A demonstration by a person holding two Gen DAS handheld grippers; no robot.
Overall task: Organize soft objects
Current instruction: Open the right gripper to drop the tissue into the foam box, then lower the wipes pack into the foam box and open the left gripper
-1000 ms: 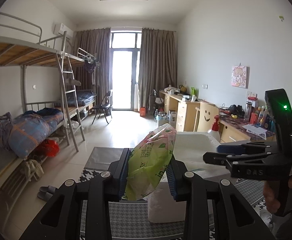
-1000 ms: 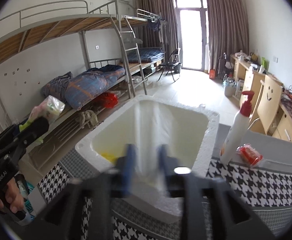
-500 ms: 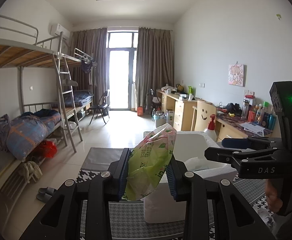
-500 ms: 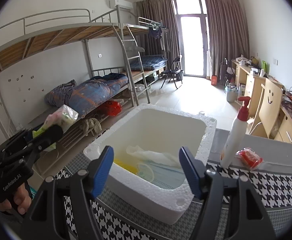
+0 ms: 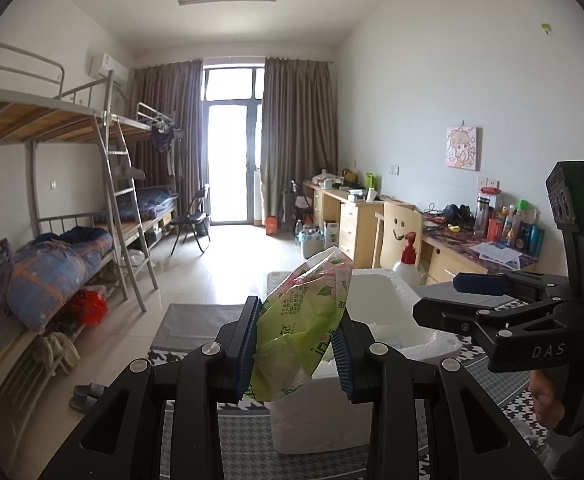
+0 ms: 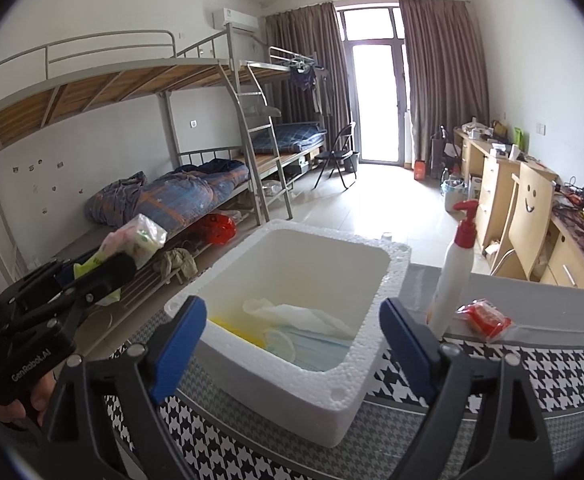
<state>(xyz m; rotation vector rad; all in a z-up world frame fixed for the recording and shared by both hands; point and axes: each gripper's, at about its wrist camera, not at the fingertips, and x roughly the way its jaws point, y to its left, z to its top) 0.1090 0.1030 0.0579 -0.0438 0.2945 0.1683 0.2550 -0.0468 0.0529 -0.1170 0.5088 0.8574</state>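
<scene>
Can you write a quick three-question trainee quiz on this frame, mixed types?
1. True or false: the left gripper is clamped on a green tissue pack.
2. What stands just right of the foam box in the right wrist view? A) pump bottle B) kettle C) lamp
3. Fill in: beside that item lies a small ___ packet.

Key: 1 true; 2 A; 3 red. Note: the right gripper is opening, with nothing between its fingers.
</scene>
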